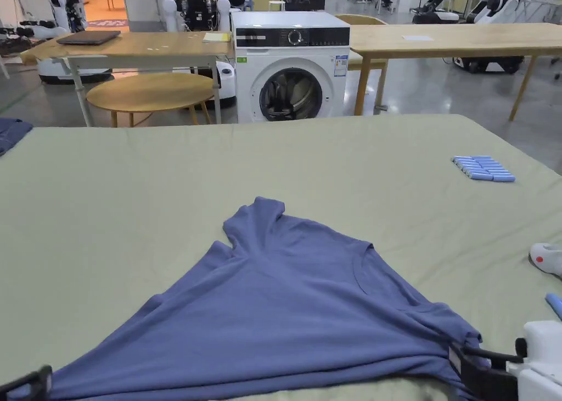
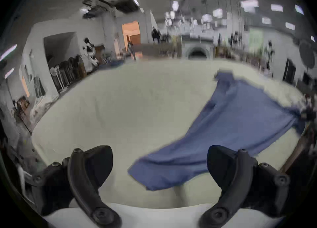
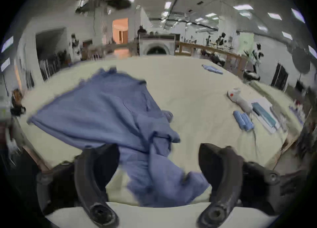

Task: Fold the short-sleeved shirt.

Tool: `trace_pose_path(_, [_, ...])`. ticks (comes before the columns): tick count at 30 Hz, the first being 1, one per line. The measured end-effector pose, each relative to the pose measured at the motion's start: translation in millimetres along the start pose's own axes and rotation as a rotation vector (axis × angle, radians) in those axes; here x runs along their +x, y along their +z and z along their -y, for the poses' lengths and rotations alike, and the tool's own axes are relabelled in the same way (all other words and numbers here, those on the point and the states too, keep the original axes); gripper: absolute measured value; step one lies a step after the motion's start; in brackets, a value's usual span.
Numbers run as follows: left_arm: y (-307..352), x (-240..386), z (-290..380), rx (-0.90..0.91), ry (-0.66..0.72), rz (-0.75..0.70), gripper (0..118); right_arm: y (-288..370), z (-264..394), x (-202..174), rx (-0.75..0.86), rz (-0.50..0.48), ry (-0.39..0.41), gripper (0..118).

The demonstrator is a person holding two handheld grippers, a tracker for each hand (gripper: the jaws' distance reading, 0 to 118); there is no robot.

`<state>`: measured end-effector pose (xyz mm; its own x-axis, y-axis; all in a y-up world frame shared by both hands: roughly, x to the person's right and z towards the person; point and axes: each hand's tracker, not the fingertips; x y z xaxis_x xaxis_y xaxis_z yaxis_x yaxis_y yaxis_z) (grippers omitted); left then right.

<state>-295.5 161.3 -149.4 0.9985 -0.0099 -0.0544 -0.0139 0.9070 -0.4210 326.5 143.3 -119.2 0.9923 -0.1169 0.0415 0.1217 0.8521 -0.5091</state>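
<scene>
Jaws of both grippers stand apart. The left gripper (image 2: 159, 168) has its jaws spread either side of the shirt's near corner, and no jaw presses on the cloth. The right gripper (image 3: 159, 166) has its jaws spread around a bunched hem portion, with fabric lying loose between them and not clamped.

Location of the work item: the short-sleeved shirt (image 1: 285, 303), blue, lies on the green-covered bench (image 1: 137, 199), near its front edge. One sleeve points toward the far side; the neckline faces up. The right side of the garment is gathered into wrinkles near the right gripper.

Progress, as judged from the layout: no fold has been made. The shirt is partly spread, roughly triangular, and not yet flat. Remaining steps: smooth the bunched right side, square the hem, fold the sleeves and sides inward, then fold the body.

Blue cylinders (image 1: 484, 168) lie well apart from the shirt, on the right.
</scene>
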Motion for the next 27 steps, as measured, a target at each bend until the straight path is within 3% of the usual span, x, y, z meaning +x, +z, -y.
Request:
trace_pose_path(3, [41,7,-24,0.122,0.073,-0.043,110,36,-19,-31,0.149,-0.008,0.041,100])
trace_pose_path(6, [66,27,-34,0.192,0.013,-0.076,109,50,-34,-78,0.262,0.042,0.068,97])
trace_pose_path(9, [72,35,-25,0.251,0.112,-0.111,72,41,-38,-123,0.325,-0.015,0.067,96])
trace_pose_path(10, [73,30,-19,0.269,0.152,-0.062,61,35,-37,-138,0.328,-0.029,0.075,95])
trace_pose_path(11, [72,27,-15,0.291,0.174,0.000,24,30,-35,-152,0.331,-0.048,0.088,89])
trace_pose_path(12, [71,25,-12,0.299,0.200,-0.006,0,23,-33,-165,0.332,-0.080,0.119,73])
trace_pose_path(13, [71,30,-12,0.286,0.196,-0.077,0,18,-28,-177,0.348,-0.106,0.155,29])
trace_pose_path(14, [71,30,-9,0.268,0.170,-0.167,0,14,-24,-189,0.357,-0.099,0.189,0])
trace_pose_path(15, [71,24,-4,0.270,0.166,-0.169,0,9,-19,-200,0.357,-0.075,0.206,0])
trace_pose_path(16, [72,18,1,0.265,0.165,-0.133,0,6,-12,-207,0.381,-0.033,0.173,0])
trace_pose_path(18, [71,14,10,0.219,0.137,-0.156,0,-2,-4,-218,0.320,-0.173,0.122,0])
trace_pose_path(21, [66,4,23,0.118,0.135,-0.154,0,-9,-6,-228,0.292,-0.153,0.214,0])
trace_pose_path(26, [31,-25,27,-0.058,0.247,-0.082,0,-19,-1,-228,0.240,-0.183,0.193,0])
trace_pose_path(27, [15,-35,23,-0.141,0.278,-0.008,5,-21,-1,-226,0.231,-0.186,0.193,0])
